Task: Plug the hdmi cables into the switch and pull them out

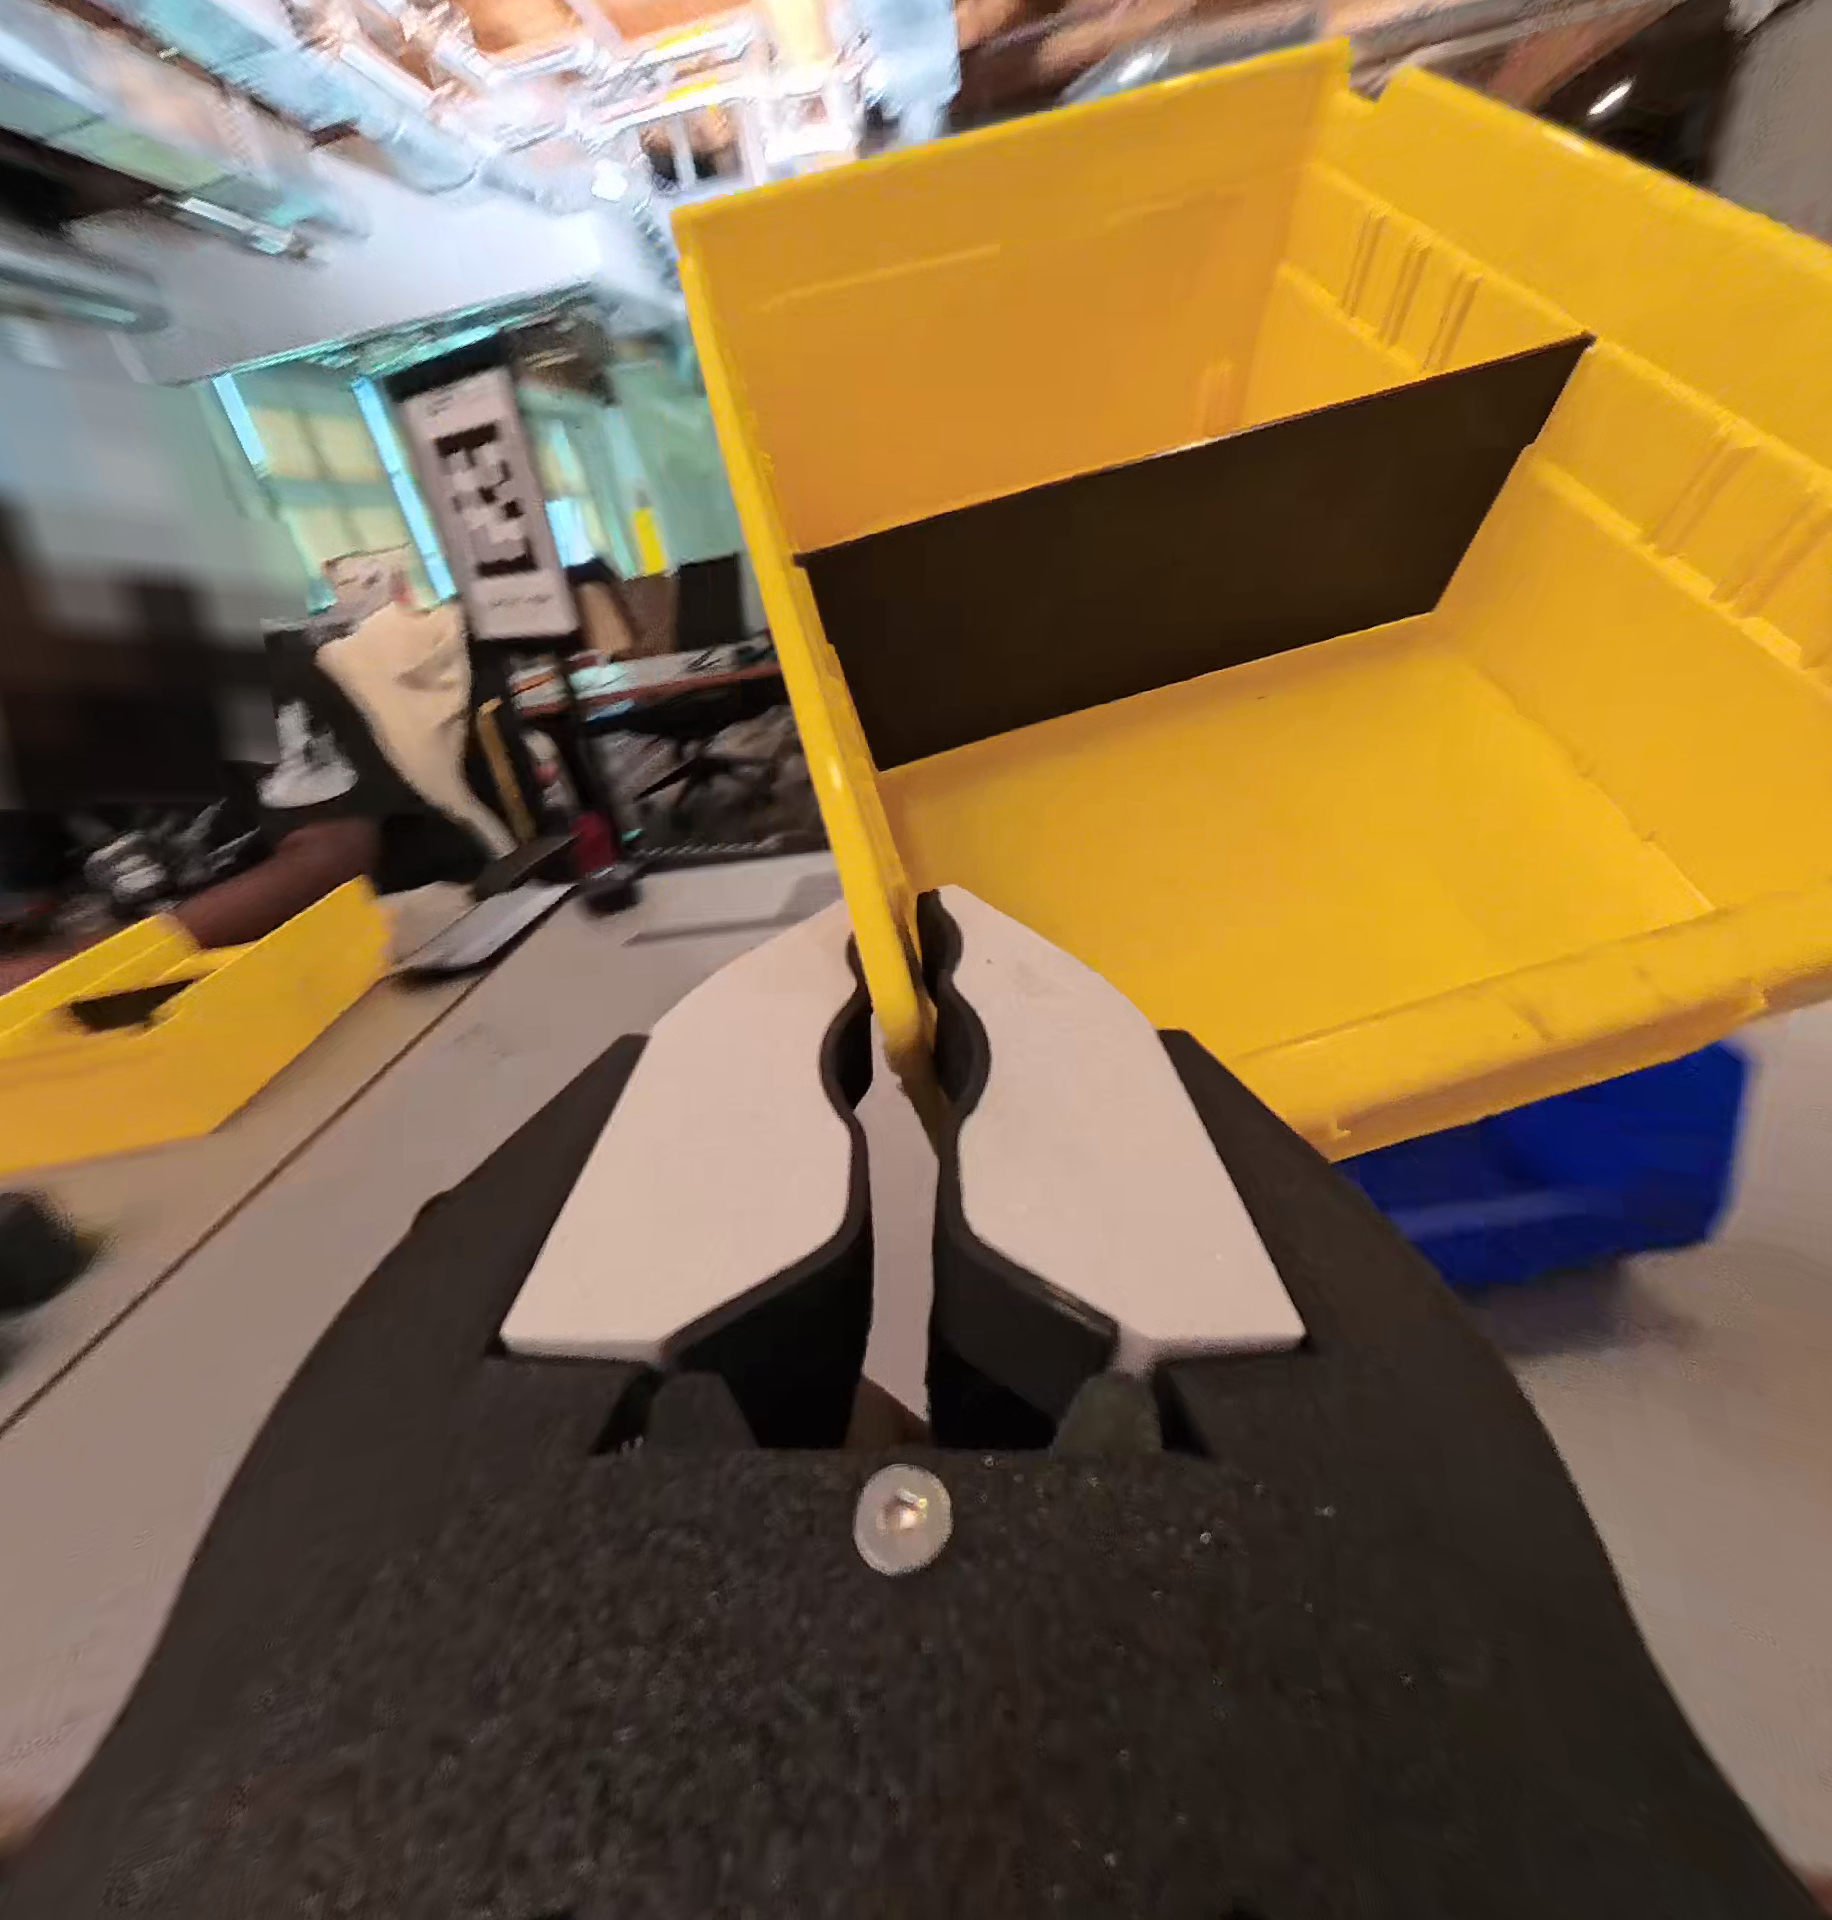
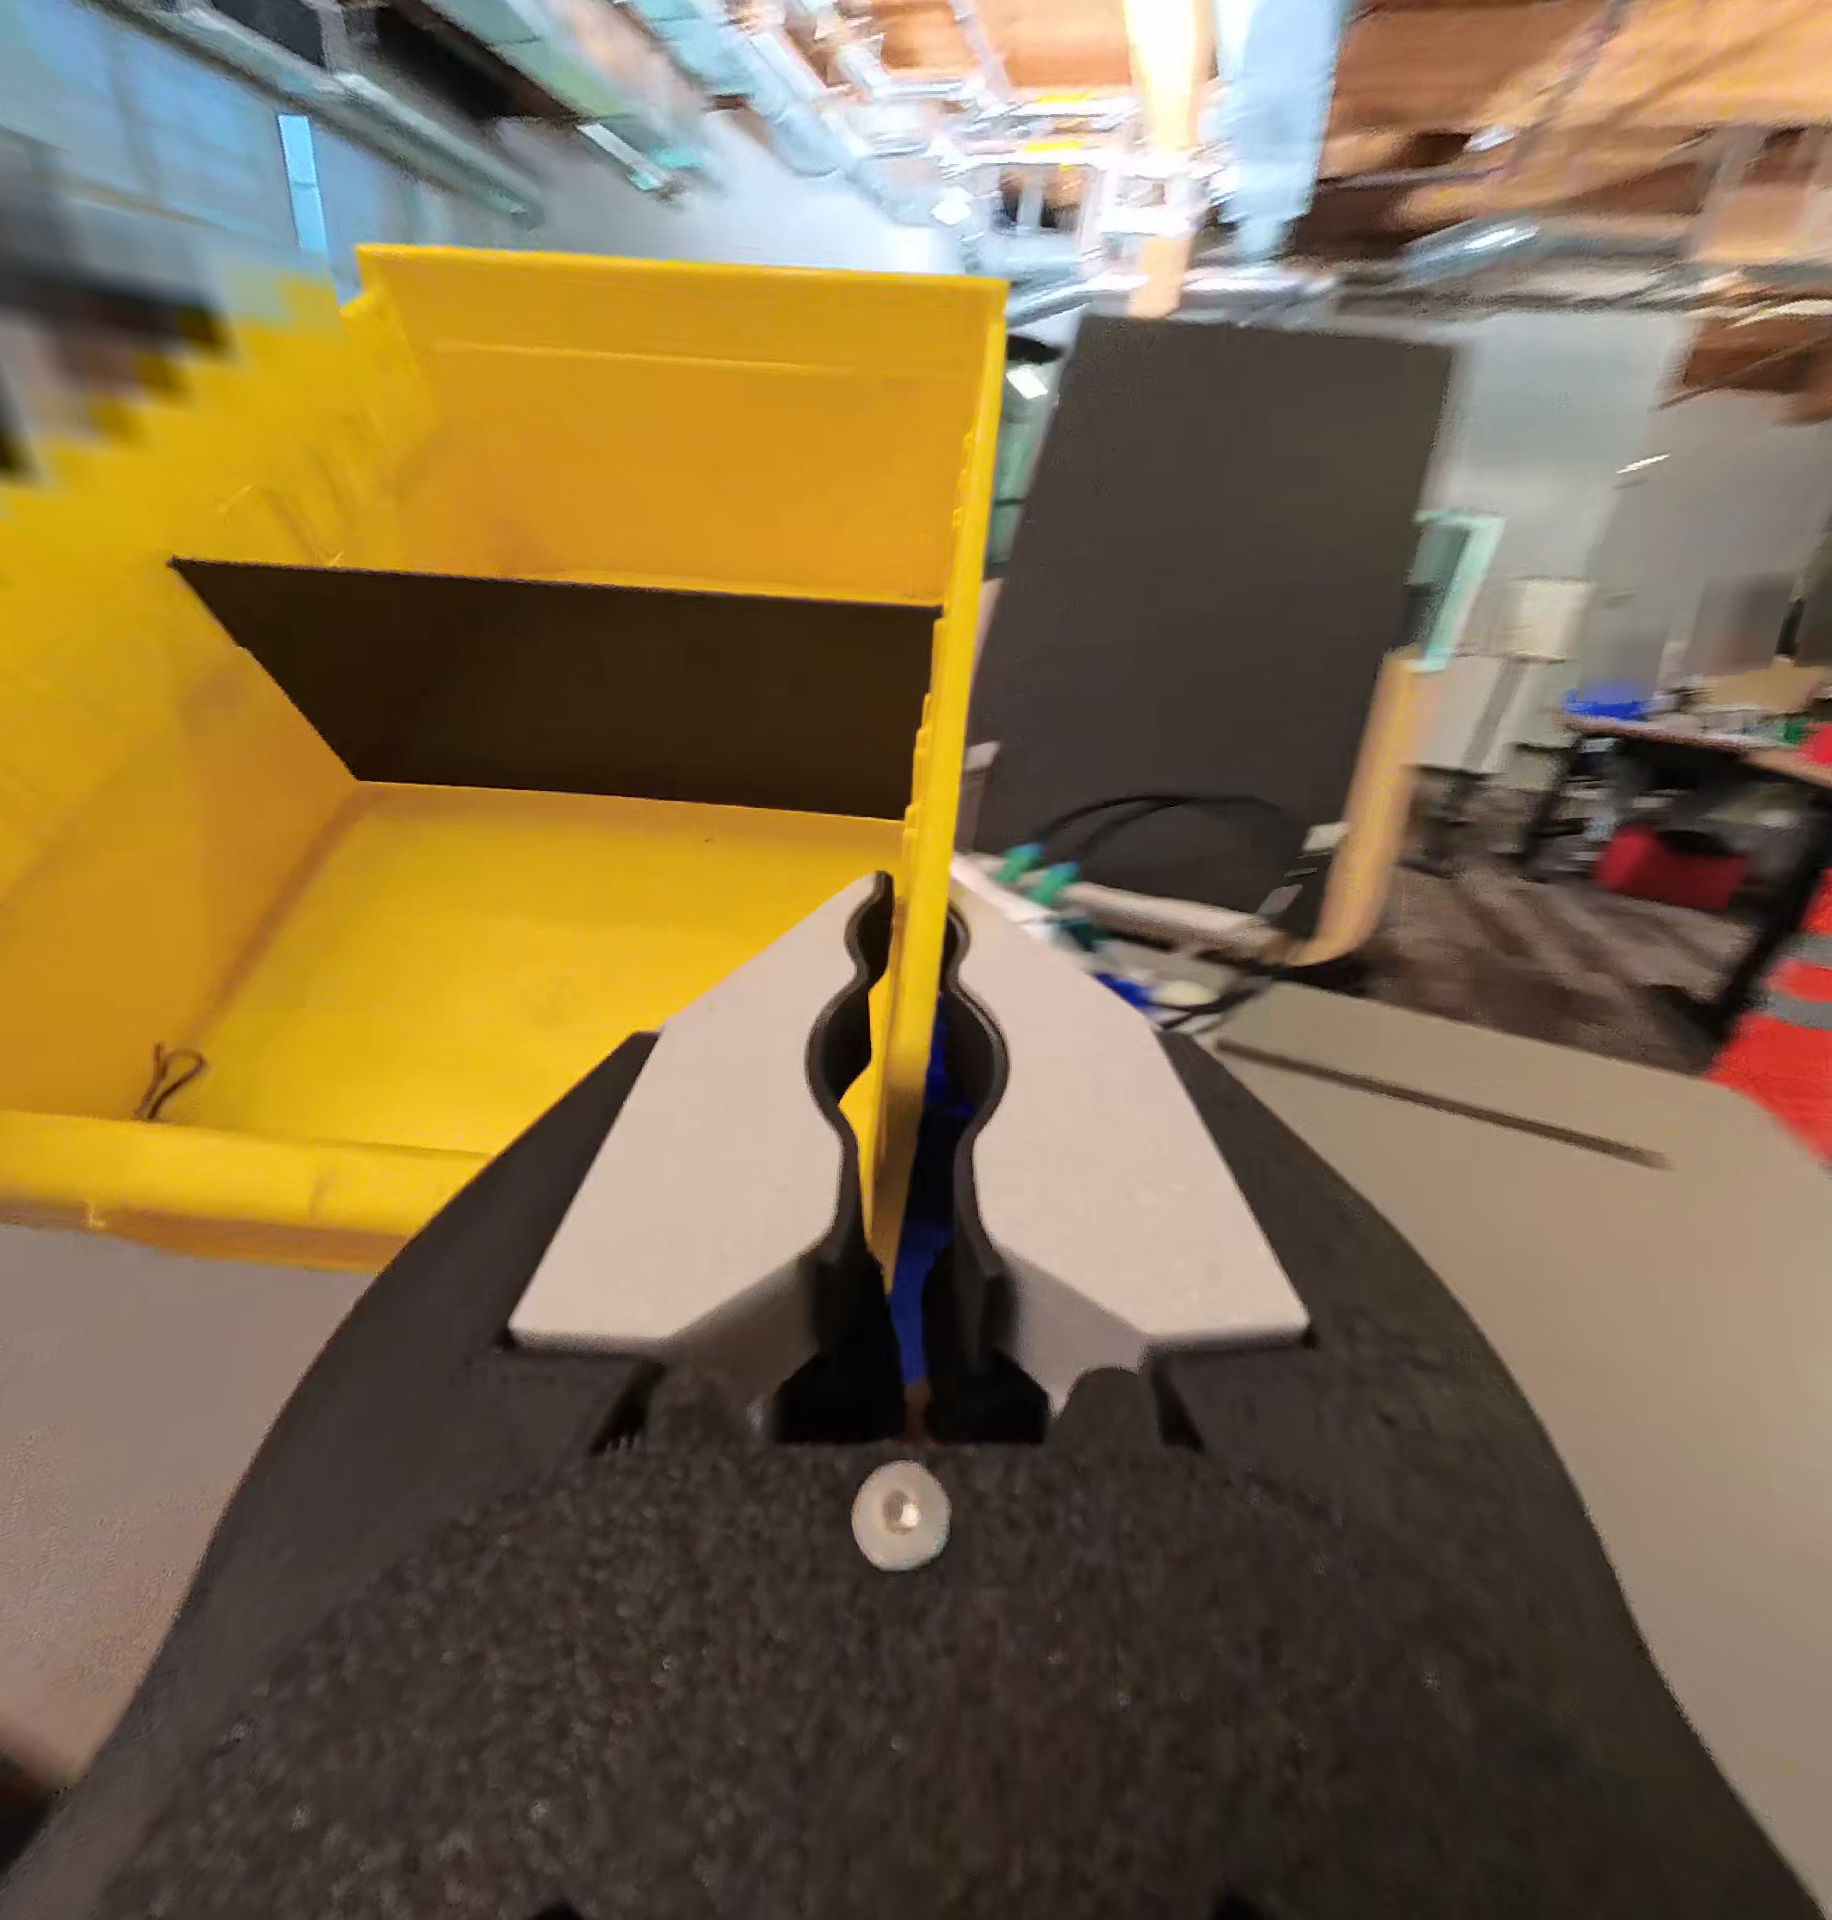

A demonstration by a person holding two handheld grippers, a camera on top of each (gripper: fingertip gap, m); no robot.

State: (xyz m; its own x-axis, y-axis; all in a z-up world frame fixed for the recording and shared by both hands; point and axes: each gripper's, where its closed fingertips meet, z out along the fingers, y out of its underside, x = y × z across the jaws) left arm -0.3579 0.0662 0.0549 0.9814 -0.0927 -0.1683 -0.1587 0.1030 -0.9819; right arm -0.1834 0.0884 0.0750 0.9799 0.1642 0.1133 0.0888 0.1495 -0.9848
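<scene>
No brand or legible label shows on anything close by; the only print is a blurred black-and-white marker board (image 1: 496,509) standing far back in the room, too smeared to make out.

The left tongs (image 1: 917,940) are closed to a narrow gap on the left side wall of a yellow bin (image 1: 1255,894), the thin plastic edge pinched between the two grey fingers (image 1: 746,1101). The right tongs (image 2: 917,914) are likewise nearly closed, clamped on the opposite side wall of the same yellow bin (seen here from its other end). The bin is tilted, open side toward both cameras, and appears lifted off the grey counter (image 1: 216,1226). A dark divider (image 1: 1151,582) crosses it, splitting it into a near and a far compartment. In the near compartment a small thin loop of wire or band (image 2: 169,1075) lies in the front corner; otherwise its floor is bare yellow.

A blue bin (image 1: 1556,1174) sits on the counter below and behind the yellow one. A second yellow bin (image 1: 153,1029) rests farther left on the counter.

Neither HDMI cables nor the switch can be identified in either view; some dark cables (image 2: 1151,821) loop far off beyond the counter, too blurred to tell their kind.
</scene>
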